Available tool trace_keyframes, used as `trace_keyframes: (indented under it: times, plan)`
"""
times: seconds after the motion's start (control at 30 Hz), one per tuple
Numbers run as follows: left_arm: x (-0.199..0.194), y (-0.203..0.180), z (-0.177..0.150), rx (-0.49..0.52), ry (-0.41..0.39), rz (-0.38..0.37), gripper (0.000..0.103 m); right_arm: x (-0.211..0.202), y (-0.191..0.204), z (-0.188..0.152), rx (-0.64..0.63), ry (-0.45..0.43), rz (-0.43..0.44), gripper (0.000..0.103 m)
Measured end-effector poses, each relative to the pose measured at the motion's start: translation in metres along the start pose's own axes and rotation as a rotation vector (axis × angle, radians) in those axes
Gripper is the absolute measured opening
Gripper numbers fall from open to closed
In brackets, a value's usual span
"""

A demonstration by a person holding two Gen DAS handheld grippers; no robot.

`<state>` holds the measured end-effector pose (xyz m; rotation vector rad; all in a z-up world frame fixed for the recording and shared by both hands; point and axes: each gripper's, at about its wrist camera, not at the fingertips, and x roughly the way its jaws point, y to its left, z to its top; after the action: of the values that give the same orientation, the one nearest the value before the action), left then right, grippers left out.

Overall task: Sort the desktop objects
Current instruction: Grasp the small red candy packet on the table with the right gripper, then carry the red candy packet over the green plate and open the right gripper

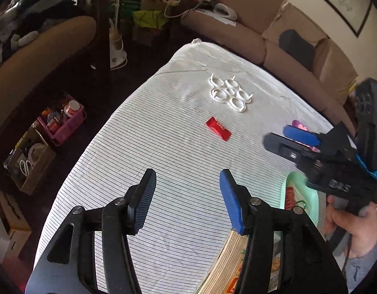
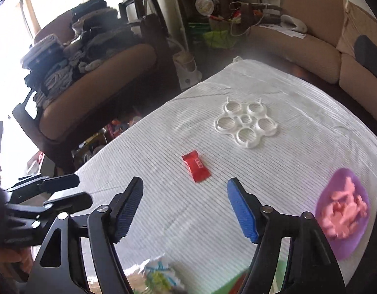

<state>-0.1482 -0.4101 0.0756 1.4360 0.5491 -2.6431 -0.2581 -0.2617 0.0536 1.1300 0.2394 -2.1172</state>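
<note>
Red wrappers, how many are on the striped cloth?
1. The red wrapper lies mid-cloth, between the white ring holder and the tongs; others may be hidden off frame.

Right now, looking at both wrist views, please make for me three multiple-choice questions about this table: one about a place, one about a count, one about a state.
1. Where does the red snack packet lie, seen from the right wrist?
A. on the striped cloth, nearer the camera than the white ring holder
B. inside the purple plate
C. on the sofa

2. How many large rings surround the small middle ring of the white ring holder?
A. three
B. five
C. eight

3. What is the state of the right gripper?
A. shut on the packet
B. open, nothing between its fingers
C. shut on a pink piece

Answers:
1 A: the packet rests on bare cloth, apart from the holder.
2 B: five large rings show around the centre one.
3 B: only cloth shows between the fingers; the pink pieces stay in the purple plate.
</note>
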Motion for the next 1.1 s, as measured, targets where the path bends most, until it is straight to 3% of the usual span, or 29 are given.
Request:
trace_keyframes:
  times: [0.23,0.3,0.33,0.4,0.5,0.67,0.8,0.97,1.1]
  plan:
    - [0.001,0.009,0.003,-0.016,0.022,-0.039,0.051,0.081,0.009,0.018,-0.164,0.122,-0.030,0.059]
    - [0.002,0.009,0.003,-0.020,0.028,-0.057,0.051,0.095,0.009,0.012,-0.193,0.160,-0.040,0.044]
    - [0.002,0.009,0.004,-0.023,0.027,-0.067,0.051,0.095,0.011,0.008,-0.221,0.139,-0.052,0.043]
    - [0.001,0.006,0.004,-0.013,0.025,-0.078,0.053,0.094,0.010,0.005,-0.219,0.128,-0.050,0.026]
    - [0.000,-0.001,0.003,0.005,0.028,-0.083,0.056,0.090,0.001,0.004,-0.152,0.120,-0.044,0.021]
    - [-0.001,-0.007,-0.001,0.017,0.036,-0.102,0.057,0.059,-0.008,0.000,-0.074,0.084,-0.032,0.020]
    - [0.004,-0.018,-0.003,0.017,0.064,-0.167,0.057,-0.001,-0.021,-0.020,-0.011,0.050,-0.025,0.020]
    - [0.012,-0.052,-0.013,0.084,0.106,-0.222,0.057,-0.072,-0.036,-0.064,0.046,0.064,-0.080,0.020]
    - [0.023,-0.083,-0.024,0.161,0.141,-0.214,0.057,-0.089,-0.041,-0.091,0.064,0.123,-0.165,0.021]
